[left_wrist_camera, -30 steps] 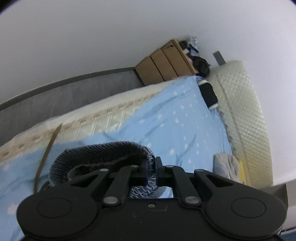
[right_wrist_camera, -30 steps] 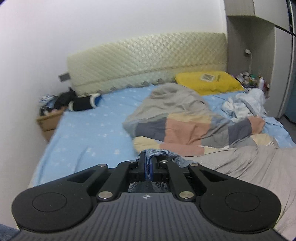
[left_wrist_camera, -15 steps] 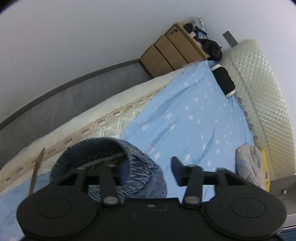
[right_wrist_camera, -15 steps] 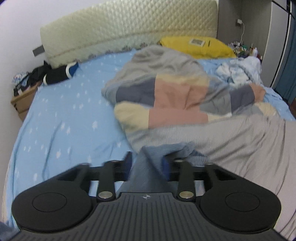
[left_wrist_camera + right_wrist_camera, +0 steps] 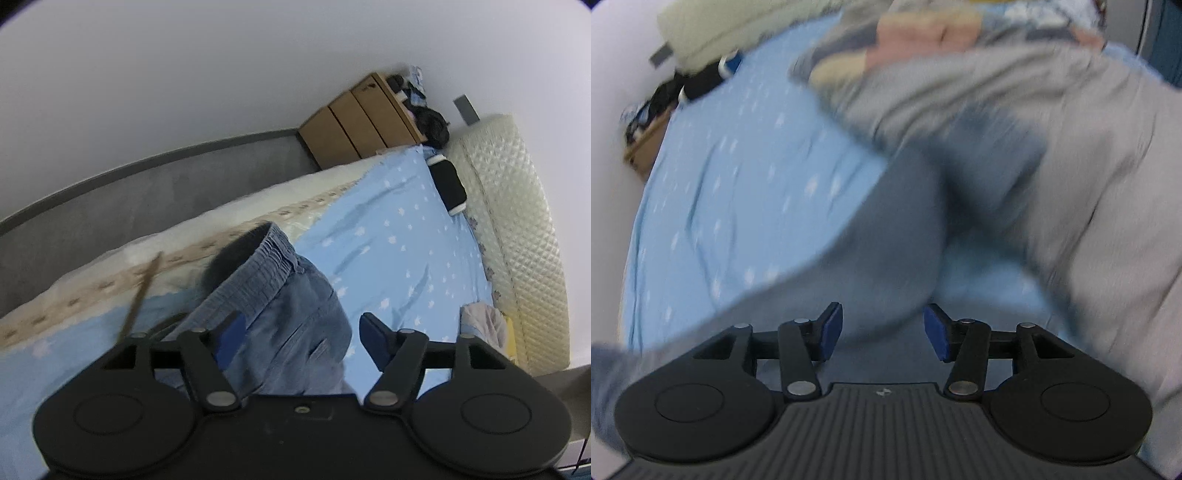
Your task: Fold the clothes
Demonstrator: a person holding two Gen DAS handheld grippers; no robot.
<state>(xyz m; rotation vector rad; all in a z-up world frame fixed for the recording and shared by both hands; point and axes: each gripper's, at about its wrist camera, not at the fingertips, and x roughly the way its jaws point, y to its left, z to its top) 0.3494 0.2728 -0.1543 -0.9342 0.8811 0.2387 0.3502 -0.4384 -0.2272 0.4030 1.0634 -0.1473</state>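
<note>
The left hand-held gripper (image 5: 299, 338) has its 2 fingers spread wide, with nothing pinched. Blue denim shorts (image 5: 280, 302) lie on the bed's light blue star-print sheet (image 5: 388, 251), running up between the spread fingers; the elastic waistband (image 5: 258, 254) is bunched and gapes open at the far end, near the cream quilted edge of the mattress (image 5: 184, 251). A thin brown strap (image 5: 142, 291) crosses that edge just left of the shorts. Farther off, a black pouch (image 5: 448, 182) rests on the sheet against the padded cream headboard (image 5: 513, 221), and a brown wooden nightstand (image 5: 354, 125) stands in the corner beyond the bed.

The right hand-held gripper (image 5: 882, 334) is likewise spread apart and holds nothing. Its view is badly blurred; the grey-blue cloth (image 5: 879, 251) ahead of the fingers is probably the same shorts, lying on the blue sheet (image 5: 738, 177). To the right, a grey garment (image 5: 1089, 166) is spread over the bed, and a patchwork piece in grey, pink and cream (image 5: 905, 48) lies beyond it.
</note>
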